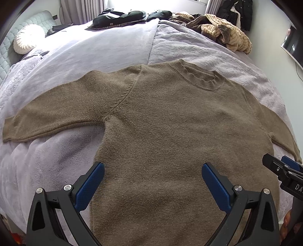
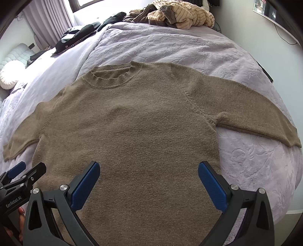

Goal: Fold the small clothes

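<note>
Two grippers were held low over the near hem of a brown knitted sweater (image 1: 161, 132), each with its jaws spread wide and nothing caught between them: the left gripper (image 1: 153, 177) over the hem's left half, the right gripper (image 2: 148, 176) over its right half. Both were judged to be poised for a first fold, since no part of the garment had yet been turned over. On the left gripper's body, seen at the edge of the right wrist view, the lettering "GenRobot.AI" could be read; on the right gripper, in the left wrist view, only "DA" was legible before the frame cut it off. Further out, the sweater was seen laid flat and face up on a lilac bedspread (image 2: 170, 45), sleeves stretched out to either side and the ribbed collar (image 1: 200, 77) pointed away, an arrangement well suited to folding sleeves inward. Beyond it, at the far side of the bed, a striped cream garment (image 1: 223, 32) and dark clothes (image 1: 121, 18) were heaped, probably awaiting their turn. A round white cushion (image 1: 27, 38) was set by the headboard.
</note>
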The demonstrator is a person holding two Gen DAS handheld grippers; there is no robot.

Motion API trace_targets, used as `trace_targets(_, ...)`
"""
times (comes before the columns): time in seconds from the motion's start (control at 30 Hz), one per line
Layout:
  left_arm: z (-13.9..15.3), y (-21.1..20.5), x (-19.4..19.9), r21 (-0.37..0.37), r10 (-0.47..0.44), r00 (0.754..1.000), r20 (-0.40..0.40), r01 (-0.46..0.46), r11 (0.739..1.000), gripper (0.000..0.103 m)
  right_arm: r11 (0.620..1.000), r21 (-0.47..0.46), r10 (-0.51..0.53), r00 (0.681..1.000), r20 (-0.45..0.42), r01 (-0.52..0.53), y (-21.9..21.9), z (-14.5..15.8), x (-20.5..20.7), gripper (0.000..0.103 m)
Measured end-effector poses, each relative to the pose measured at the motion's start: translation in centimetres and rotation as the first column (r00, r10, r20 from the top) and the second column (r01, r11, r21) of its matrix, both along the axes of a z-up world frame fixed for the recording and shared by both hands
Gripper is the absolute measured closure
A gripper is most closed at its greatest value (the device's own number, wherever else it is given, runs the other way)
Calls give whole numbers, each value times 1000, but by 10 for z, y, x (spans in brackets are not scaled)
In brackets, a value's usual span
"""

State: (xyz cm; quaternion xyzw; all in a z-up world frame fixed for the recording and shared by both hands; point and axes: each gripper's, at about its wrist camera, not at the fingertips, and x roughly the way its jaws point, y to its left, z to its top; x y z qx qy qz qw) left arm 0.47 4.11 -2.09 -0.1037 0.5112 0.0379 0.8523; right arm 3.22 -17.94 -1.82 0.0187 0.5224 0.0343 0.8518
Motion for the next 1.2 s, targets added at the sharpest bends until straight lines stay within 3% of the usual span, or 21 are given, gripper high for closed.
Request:
trace_targets(0.47, -8, 23, 2, -55, 35, 999, 6, -35, 998, 0, 999, -17, 36, 999, 0, -36, 21, 3, -1, 0)
trace_targets(0.77, -26, 79, 0, -97, 110, 993, 30, -107, 990, 0, 995, -15, 100, 995, -5, -100, 58, 4, -8, 0)
trace_targets(0.97, -43, 164, -7, -160, 248, 966, 73, -234, 959, 0, 988, -27, 153, 988, -12, -154, 86, 0, -12, 0)
trace_targets(1.2, -61, 272, -14, -261, 430, 898, 92, -395, 881, 0, 982, -29, 187, 982, -13, -187, 110, 1, -13, 0)
